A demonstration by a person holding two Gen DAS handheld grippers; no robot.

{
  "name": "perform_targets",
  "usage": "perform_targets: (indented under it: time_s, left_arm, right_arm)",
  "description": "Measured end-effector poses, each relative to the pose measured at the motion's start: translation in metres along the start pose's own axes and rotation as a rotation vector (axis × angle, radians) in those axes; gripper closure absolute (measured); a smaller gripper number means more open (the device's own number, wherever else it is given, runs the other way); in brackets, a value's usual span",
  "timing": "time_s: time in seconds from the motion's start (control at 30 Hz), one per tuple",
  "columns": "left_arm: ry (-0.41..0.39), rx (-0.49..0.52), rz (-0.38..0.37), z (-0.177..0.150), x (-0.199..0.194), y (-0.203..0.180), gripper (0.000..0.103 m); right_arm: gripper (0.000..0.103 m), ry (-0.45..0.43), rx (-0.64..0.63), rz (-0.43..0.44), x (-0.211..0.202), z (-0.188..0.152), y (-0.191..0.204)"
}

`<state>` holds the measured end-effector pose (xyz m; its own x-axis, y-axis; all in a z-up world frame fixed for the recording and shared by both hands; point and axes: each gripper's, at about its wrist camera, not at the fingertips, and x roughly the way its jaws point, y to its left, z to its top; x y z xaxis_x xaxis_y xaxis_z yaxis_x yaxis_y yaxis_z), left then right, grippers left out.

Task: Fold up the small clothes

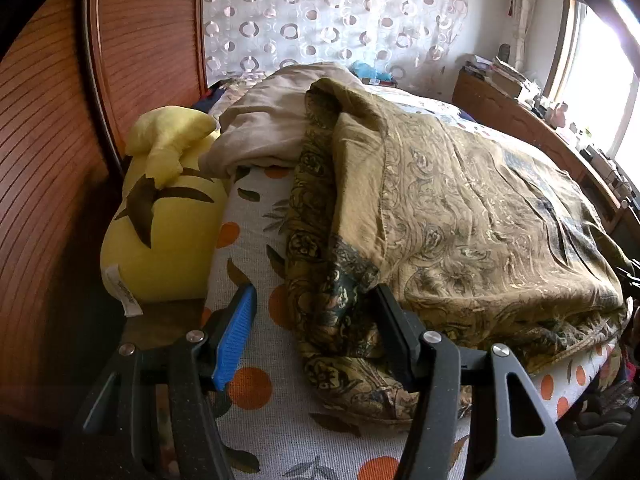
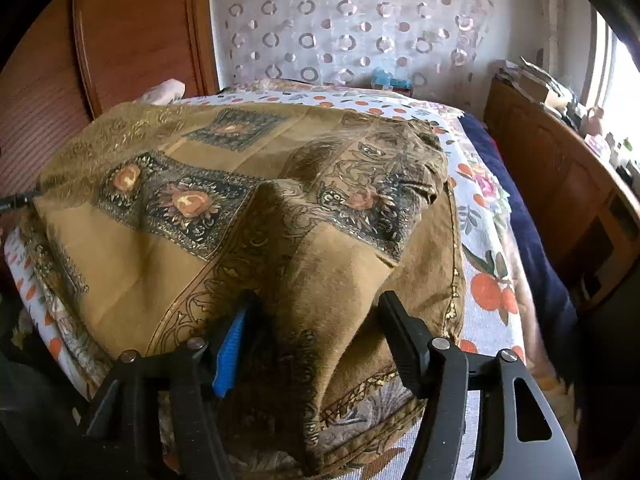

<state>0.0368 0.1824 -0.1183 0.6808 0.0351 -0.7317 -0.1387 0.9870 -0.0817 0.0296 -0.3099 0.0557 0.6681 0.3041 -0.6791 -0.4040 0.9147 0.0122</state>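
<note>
An olive-gold patterned cloth [image 1: 460,208] lies folded over on the bed's orange-print sheet [image 1: 260,264]. My left gripper [image 1: 316,312] stands open over the cloth's rumpled left edge. Its blue pad [image 1: 236,332] is above bare sheet and its other finger rests against the fabric. In the right wrist view the same cloth [image 2: 160,260] spreads wide, with dark floral panels. A raised ridge of it runs between the fingers of my right gripper [image 2: 316,320], whose jaws stand apart. The blue pad [image 2: 230,356] sits in a fold and does not pinch the ridge.
A yellow plush toy [image 1: 168,232] lies at the sheet's left edge beside a ribbed wooden panel [image 1: 52,160]. A beige cloth [image 1: 260,132] is bunched behind it. A dark blue blanket [image 2: 520,220] and a wooden cabinet [image 2: 560,184] line the bed's right side.
</note>
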Motion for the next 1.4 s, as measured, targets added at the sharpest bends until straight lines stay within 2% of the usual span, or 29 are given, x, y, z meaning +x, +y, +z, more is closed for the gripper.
perform_targets:
  time_s: [0.13, 0.27, 0.37, 0.4, 0.6, 0.9, 0.97, 1.23, 1.4]
  left_arm:
    - [-0.018, -0.003, -0.009, -0.001, 0.0, 0.003, 0.046]
    - [-0.021, -0.007, -0.038, -0.002, -0.002, 0.003, 0.069]
    - [-0.022, -0.01, -0.068, -0.003, -0.004, -0.002, 0.09]
    - [-0.034, -0.015, -0.073, -0.004, -0.006, -0.003, 0.094]
    - [-0.122, -0.049, -0.115, -0.005, -0.027, -0.012, 0.095]
    - [-0.181, -0.049, -0.181, 0.0, -0.044, -0.027, 0.096]
    - [-0.189, -0.053, -0.219, 0.003, -0.048, -0.033, 0.096]
    - [-0.256, 0.075, -0.298, 0.042, -0.069, -0.085, 0.096]
    - [-0.287, 0.145, -0.357, 0.07, -0.074, -0.121, 0.097]
  right_arm:
    - [0.033, -0.02, 0.002, 0.001, 0.0, -0.005, 0.0]
    - [0.024, -0.07, 0.013, -0.009, 0.001, -0.013, -0.001]
    - [0.023, -0.084, 0.017, -0.013, 0.001, -0.017, 0.001]
    - [0.023, -0.085, 0.018, -0.011, 0.001, -0.018, 0.001]
    - [0.023, -0.088, 0.017, -0.01, 0.0, -0.021, 0.001]
    - [0.022, -0.091, 0.017, -0.013, -0.002, -0.021, 0.001]
    - [0.022, -0.09, 0.015, -0.012, -0.002, -0.021, 0.0]
    - [0.022, -0.023, 0.024, -0.024, -0.001, -0.009, -0.002]
    - [0.022, -0.05, 0.046, -0.05, -0.013, -0.009, -0.007]
